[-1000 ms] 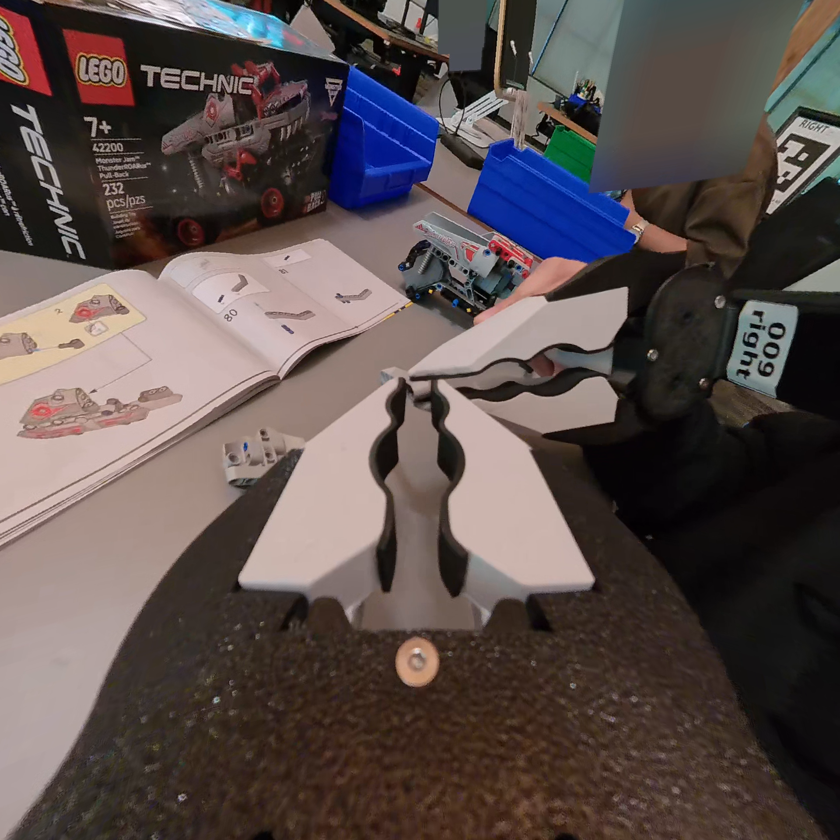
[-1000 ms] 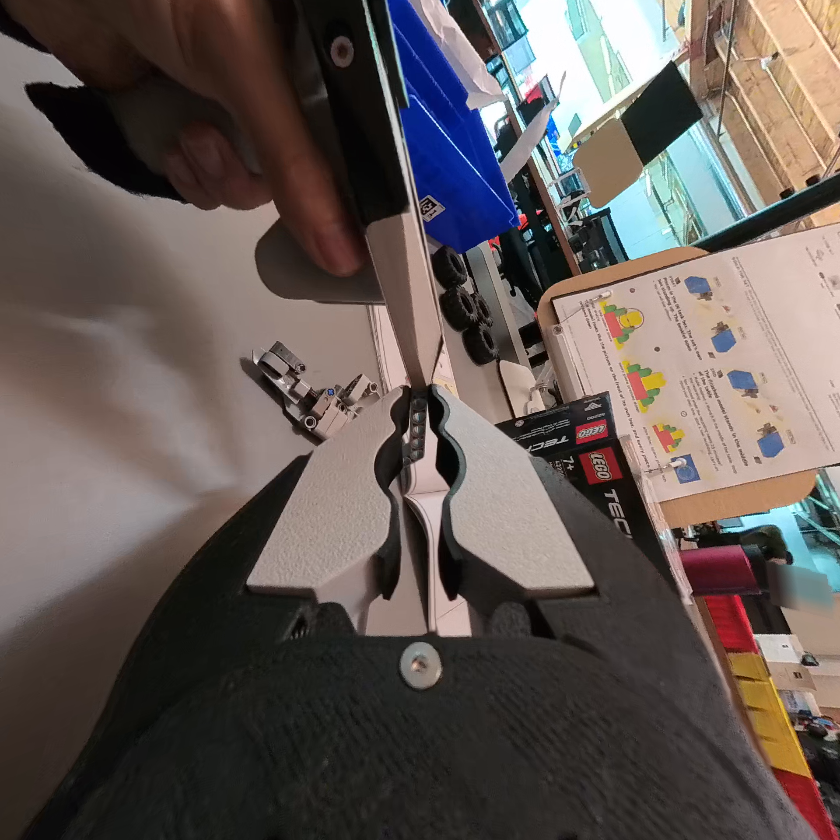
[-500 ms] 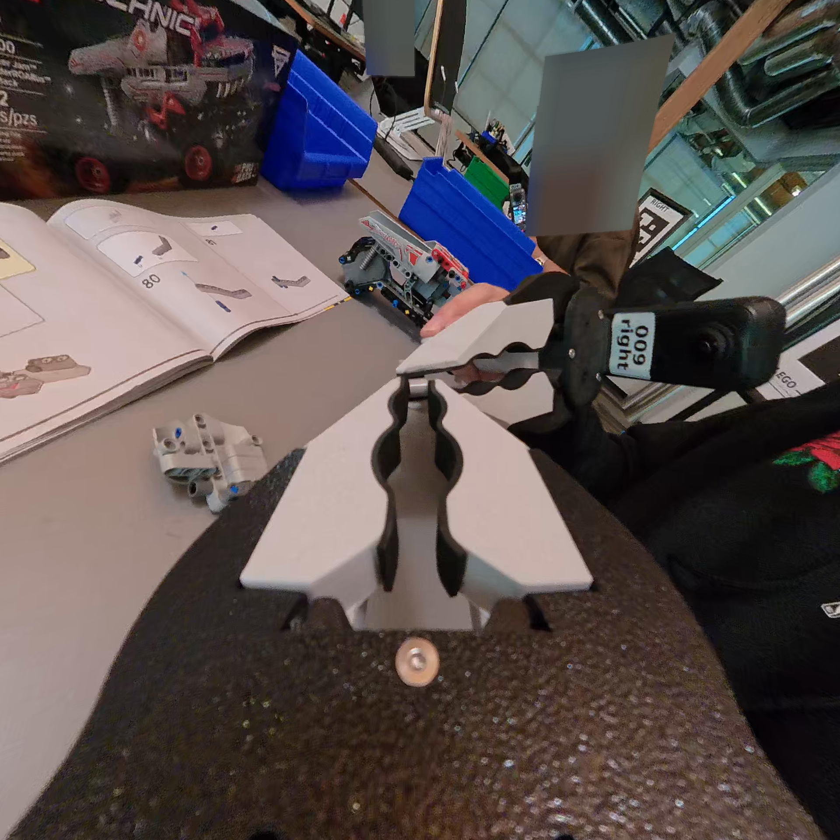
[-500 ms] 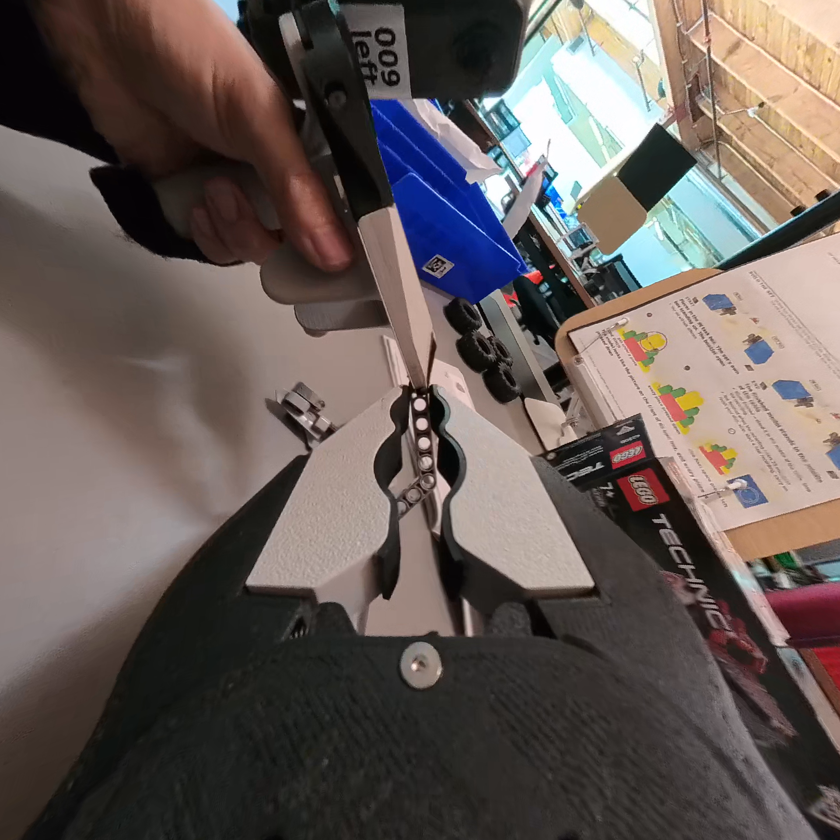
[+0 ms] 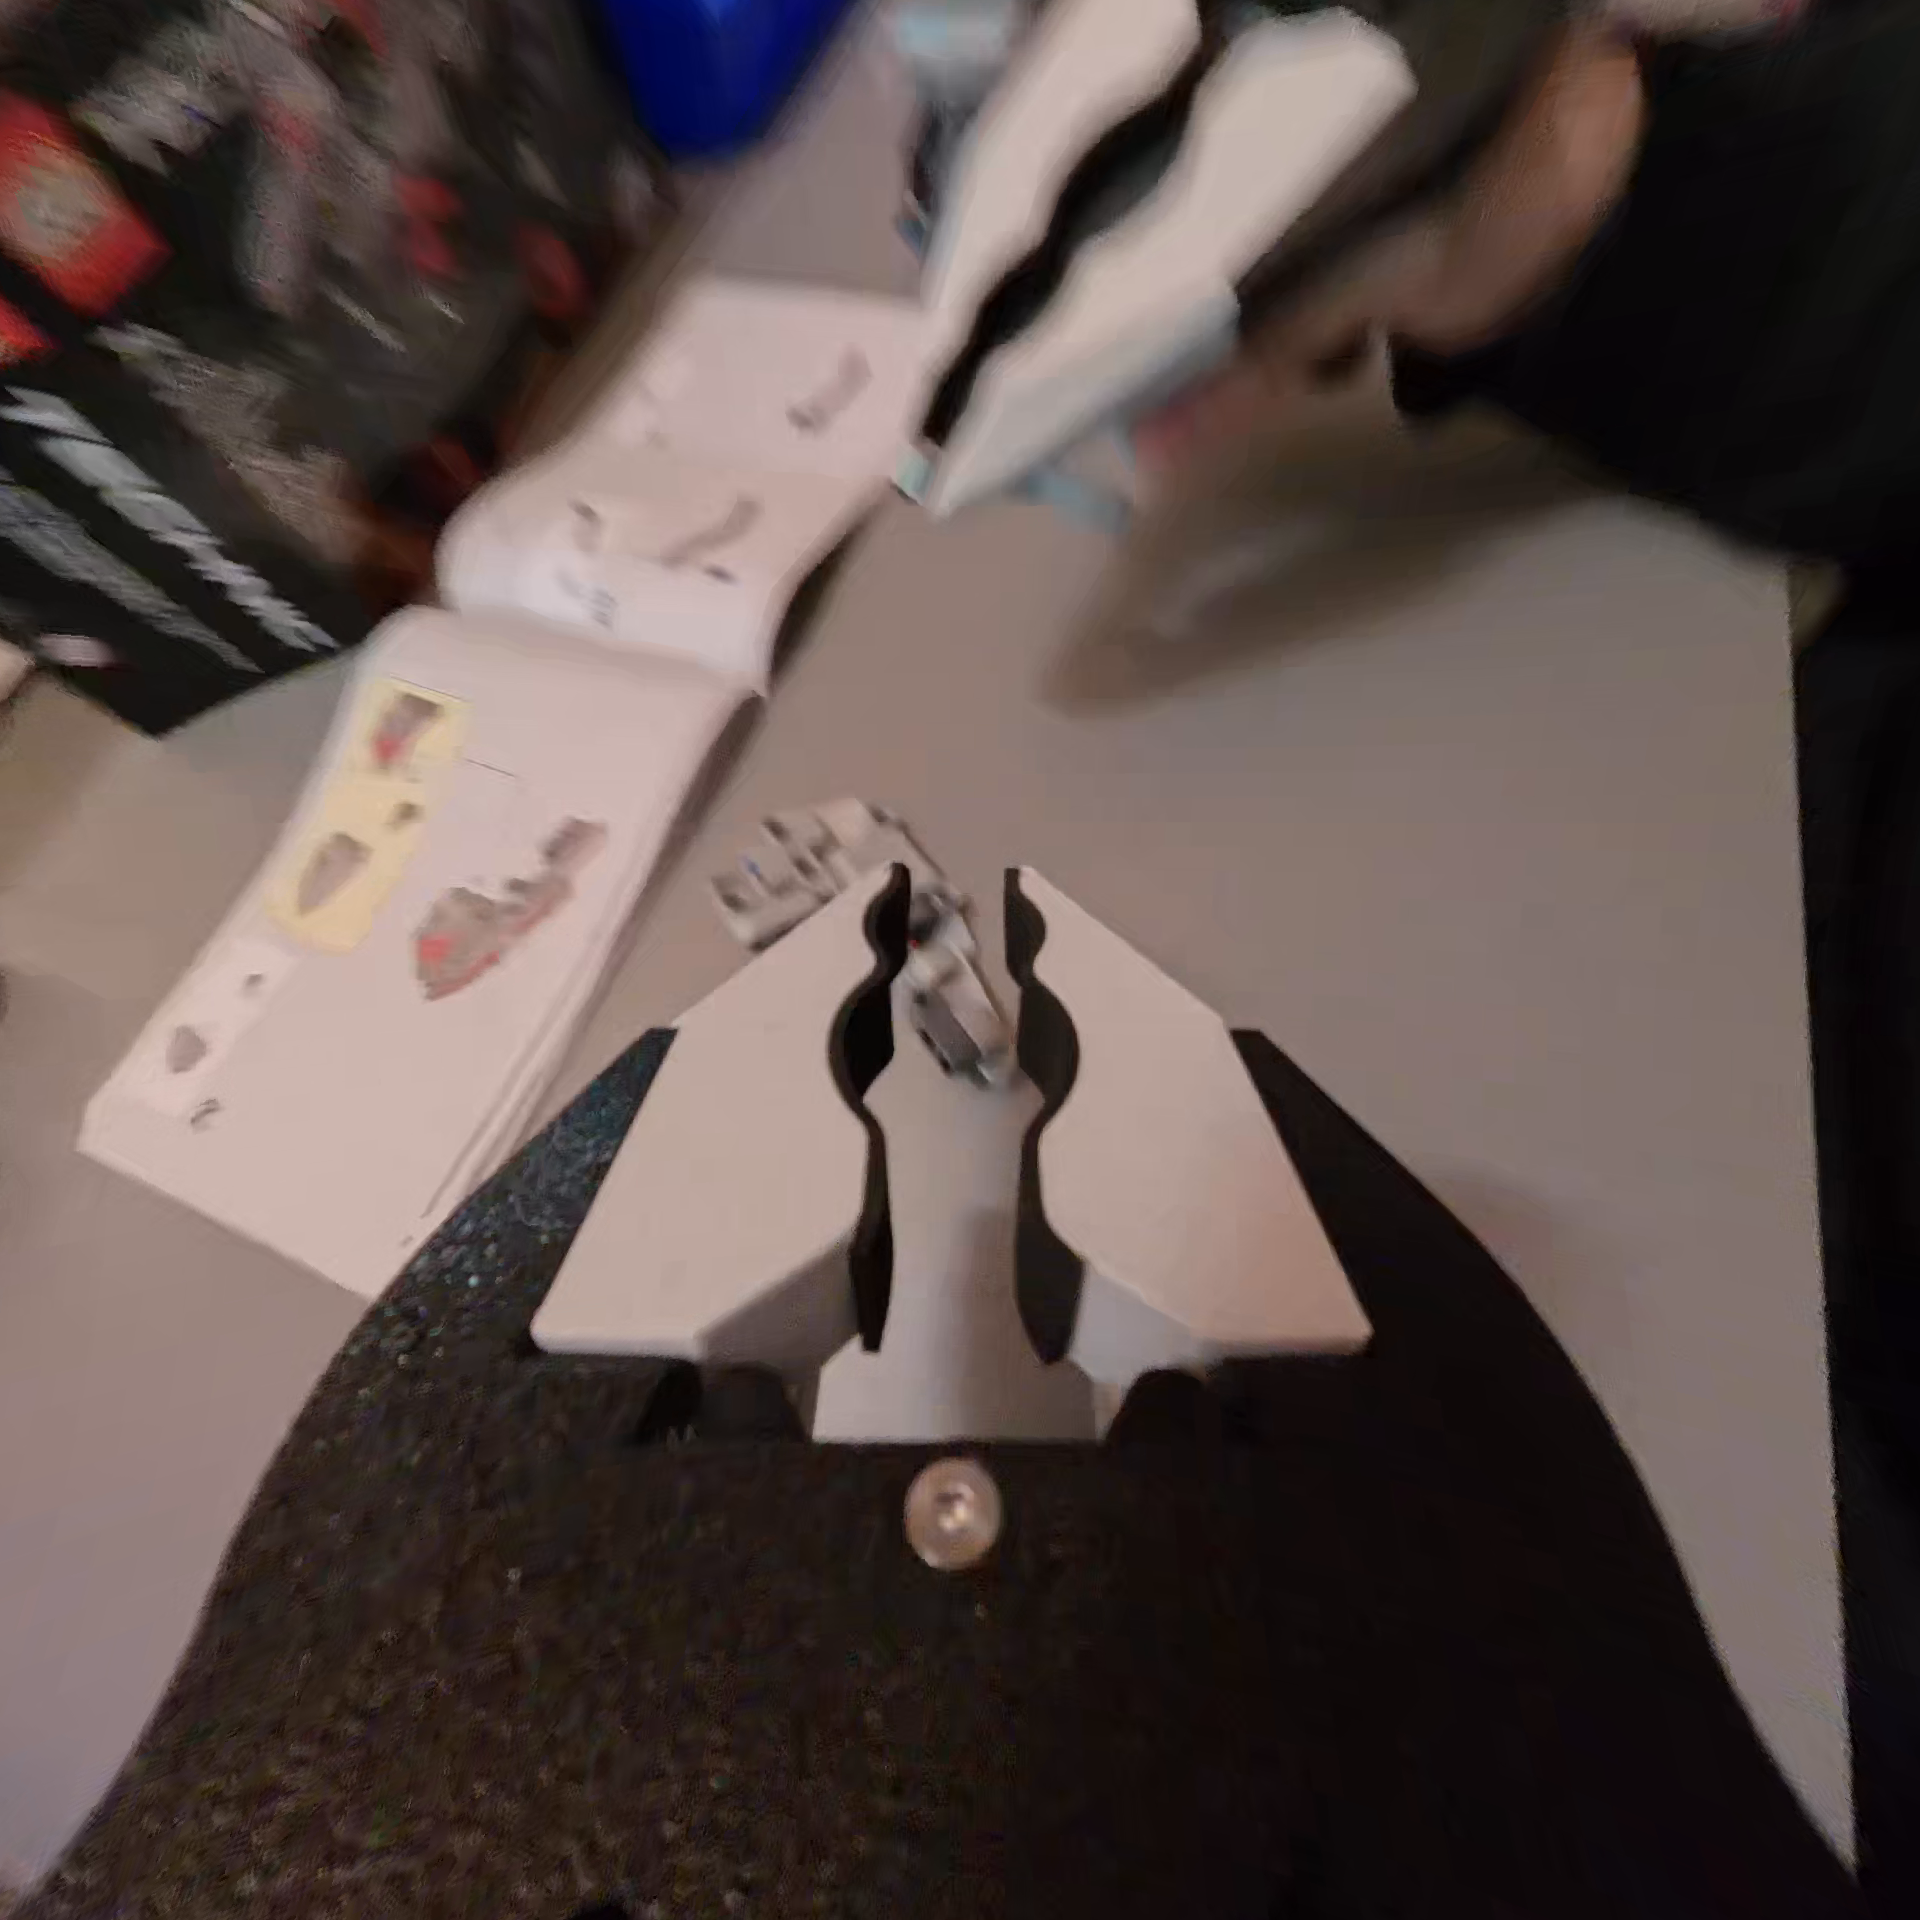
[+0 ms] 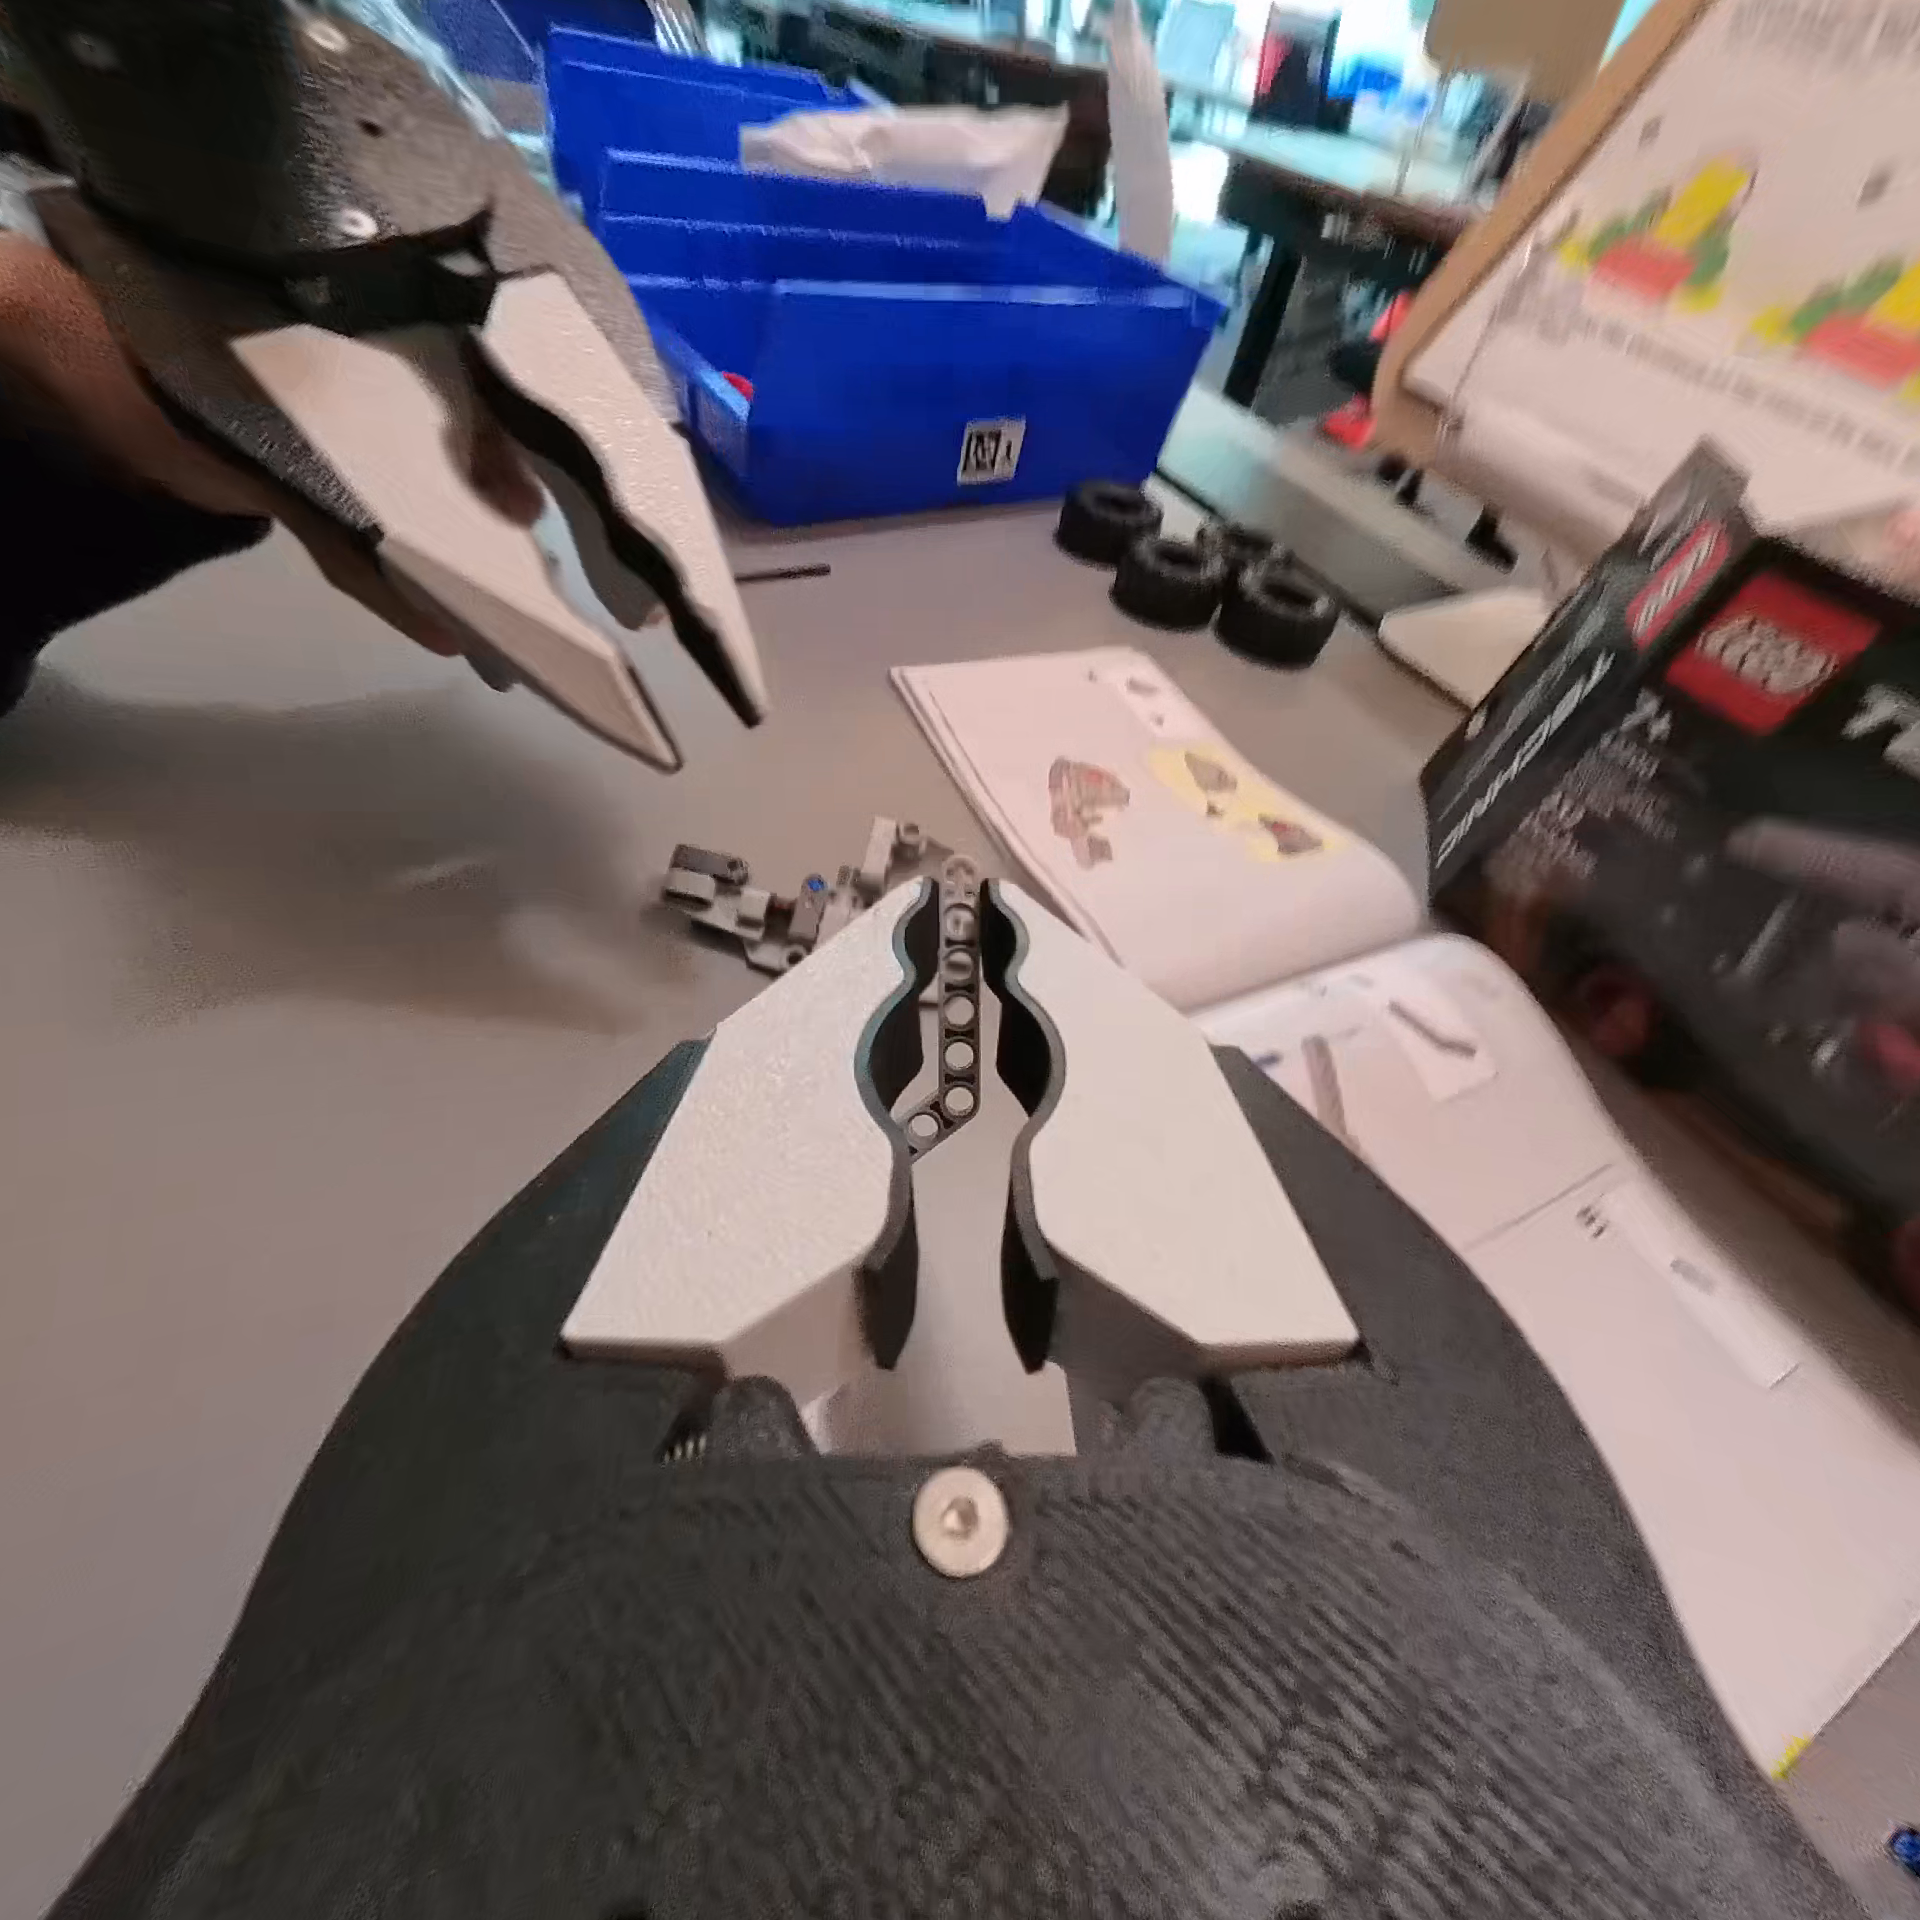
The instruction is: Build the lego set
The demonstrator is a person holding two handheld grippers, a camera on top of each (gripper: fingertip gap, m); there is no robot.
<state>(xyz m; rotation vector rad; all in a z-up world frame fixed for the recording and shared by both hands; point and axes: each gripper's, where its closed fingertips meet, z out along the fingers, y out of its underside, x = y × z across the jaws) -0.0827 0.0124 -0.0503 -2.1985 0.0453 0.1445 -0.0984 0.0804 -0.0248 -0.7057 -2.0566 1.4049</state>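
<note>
My right gripper (image 6: pixel 956 894) is shut on a dark grey bent beam with holes (image 6: pixel 954 1023), held just above the table. A small grey sub-assembly (image 6: pixel 769 904) lies on the grey table right in front of its tips. My left gripper (image 5: pixel 956 883) is open and empty, hovering over that same sub-assembly (image 5: pixel 831 873), part of which shows between its fingers. The left wrist view is blurred. The left gripper also shows in the right wrist view (image 6: pixel 707 738), up left of the sub-assembly. The right gripper shows at the top of the left wrist view (image 5: pixel 935 478).
An open instruction booklet (image 6: pixel 1143 831) lies beside the sub-assembly, with the black set box (image 6: pixel 1714 831) behind it. Blue bins (image 6: pixel 914 364) and several black tyres (image 6: pixel 1195 582) stand at the back. The booklet (image 5: pixel 468 883) and box (image 5: pixel 156 364) sit left in the left wrist view. Left tips to right tips: about 8 centimetres.
The two grippers have parted from tip to tip. My left gripper swung down over the grey sub-assembly. My right gripper turned level, still holding the beam.
</note>
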